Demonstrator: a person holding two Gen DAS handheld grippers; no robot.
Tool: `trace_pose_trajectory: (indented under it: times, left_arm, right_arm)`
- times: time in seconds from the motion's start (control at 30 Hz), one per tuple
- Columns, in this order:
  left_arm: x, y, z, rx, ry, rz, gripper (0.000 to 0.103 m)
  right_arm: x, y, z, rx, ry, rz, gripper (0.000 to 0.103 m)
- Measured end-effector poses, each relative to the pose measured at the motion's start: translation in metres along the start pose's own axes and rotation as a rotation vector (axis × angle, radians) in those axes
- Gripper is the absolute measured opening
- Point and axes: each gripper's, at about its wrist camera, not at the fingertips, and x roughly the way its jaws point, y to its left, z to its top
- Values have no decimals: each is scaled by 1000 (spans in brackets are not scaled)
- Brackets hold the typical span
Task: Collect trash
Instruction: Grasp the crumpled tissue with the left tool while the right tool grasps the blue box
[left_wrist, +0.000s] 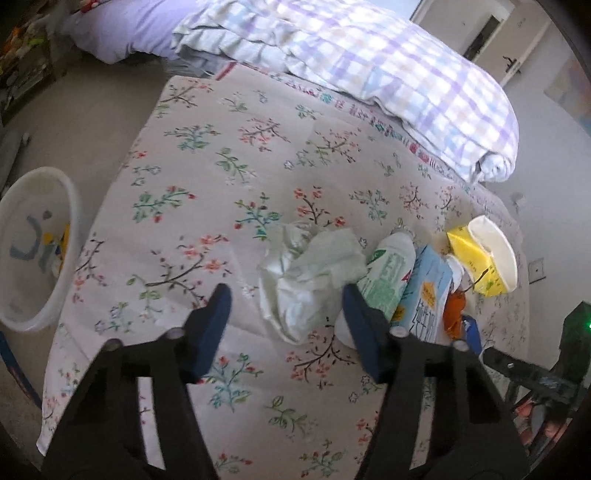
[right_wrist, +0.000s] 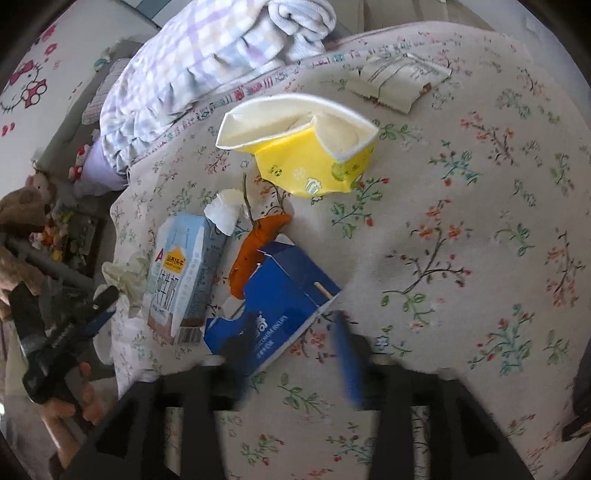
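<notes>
While the trash lies bunched in a loose heap on the flowered bedspread (left_wrist: 229, 155), the piece that matters most for the coming move, by my reading, is the crumpled pale-green tissue (left_wrist: 314, 273), which sits at the heap's near-left end, straight ahead of the left tongs (left_wrist: 284, 299) and between the lines of their two blue fingers. Those tongs stand apart, the tissue beyond their tips and no pad pressing on it, so nothing is held. It is a soft wad with no firm shape, its longer run going from the tongs away up the bed, and it should squash easily when pinched. Just right of the tissue, touching it, lies a white and green bottle (left_wrist: 388, 273) on its side, then a pale-blue milk carton (left_wrist: 424, 291), an orange scrap (right_wrist: 258, 243) and a crushed yellow paper cup (left_wrist: 480, 254) at the far right. The right tongs (right_wrist: 291, 354) are nearer the other end of the heap: they too stand apart, a torn blue box (right_wrist: 280, 302) lying just ahead of them, with its long axis slanting across their gap; blur hides whether the left finger touches it. Well left of the tissue, down beside the bed, a white bin (left_wrist: 40, 247) waits with some trash already in it, on the left hand's side.
</notes>
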Motion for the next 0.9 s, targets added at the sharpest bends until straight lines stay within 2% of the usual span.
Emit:
trace_pose_trajectory:
  times: [0.03,0.07,0.1,0.27,0.4,0.43,0.53,0.57,0.6,0.7,0.9]
  left_arm:
    - [1,0,0,6,4,3,49]
    - [3,0,0,15,9,8,37]
    - [5,-1,0,28,14,13,31]
    - [1,0,-2,50,6,17,21]
    - [-7,2,-6,58,10,2,17]
    - [-10,3,-7,60,11,-1,17]
    - [-16,5,-11,61,13,-8,17]
    - [-18,7,-13,60,13,-10,17]
    - [-21,8,-14,58,13,-13,17]
    - [-28,13,-17,52,8,-20,17]
    - [-40,22,-22,26,-7,-30,17]
  right_arm:
    - [0,1,0,13,-6,3,77]
    - [1,4,0,21,-11,4,79]
    - [2,7,0,17,-9,7,79]
    - [16,19,-2,-1,8,-28,79]
    - [34,29,-4,-38,21,-84,80]
    - [34,33,-4,-61,-4,-106,78]
    - [34,36,-4,-92,-19,-130,58]
    - [33,35,-3,-90,-18,-122,44]
    - [31,32,-3,-86,-14,-106,26]
    - [22,21,0,-45,0,-31,19]
    - [4,18,-5,-32,-27,17,15]
